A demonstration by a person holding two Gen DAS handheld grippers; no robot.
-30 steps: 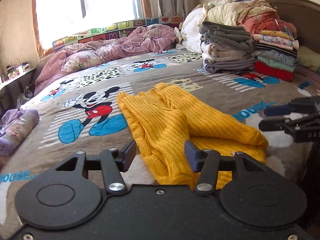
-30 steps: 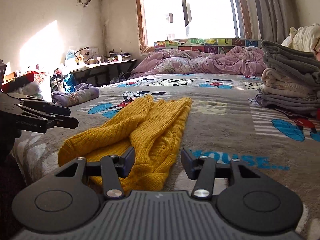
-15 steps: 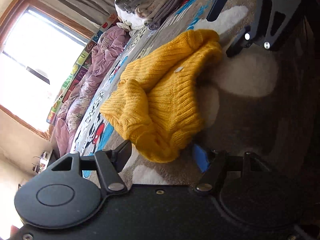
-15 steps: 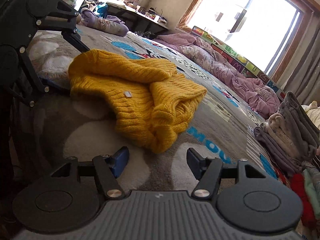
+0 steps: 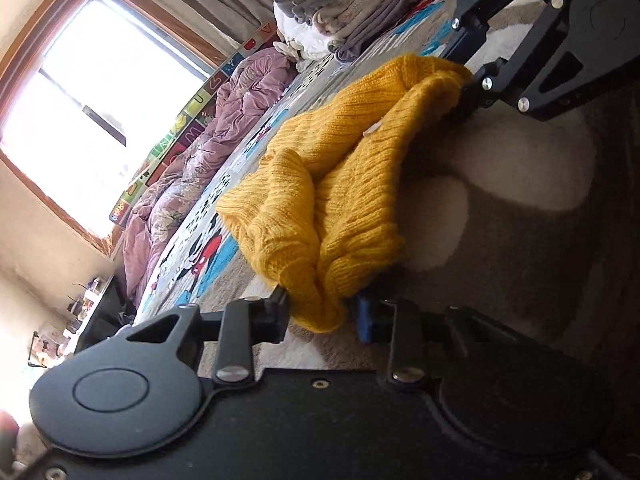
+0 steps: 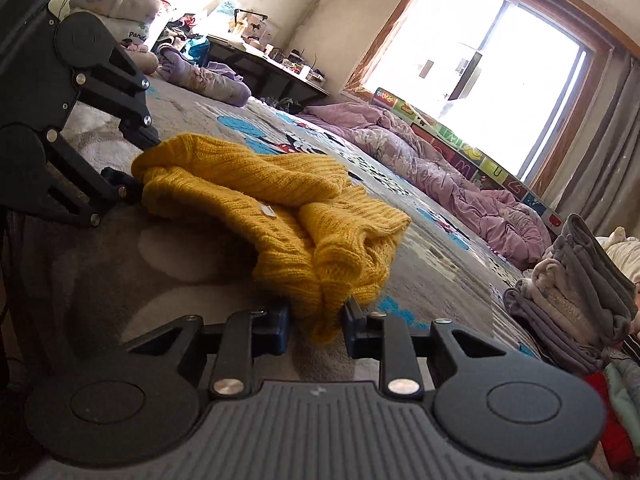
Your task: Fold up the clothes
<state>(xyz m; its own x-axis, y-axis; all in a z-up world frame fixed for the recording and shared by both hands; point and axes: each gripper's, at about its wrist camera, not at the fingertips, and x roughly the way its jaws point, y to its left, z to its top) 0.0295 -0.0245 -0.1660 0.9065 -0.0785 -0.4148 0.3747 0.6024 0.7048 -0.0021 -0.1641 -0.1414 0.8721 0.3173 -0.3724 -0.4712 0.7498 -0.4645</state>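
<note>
On a bed spread with a cartoon-print blanket, you have a yellow knit sweater lying bunched in front of you, and you hold a gripper at each of its two near ends; the left gripper is closing, its jaws set either side of one thick corner of the knit and the pads pressing into it, while the right gripper is likewise closing on the opposite corner, yellow fabric squeezed between its pads. Each tool shows in the other's camera at the far end of the garment. The sweater looks roughly doubled over, its ribbed layers heaped on each other with a small white label showing, so the fold seems only partly made: the edges are not squared and the bundle is not flat. A stack of folded grey and beige clothes stands well apart toward the curtain, which suggests earlier pieces are done; a rumpled purple duvet lies under the window
</note>
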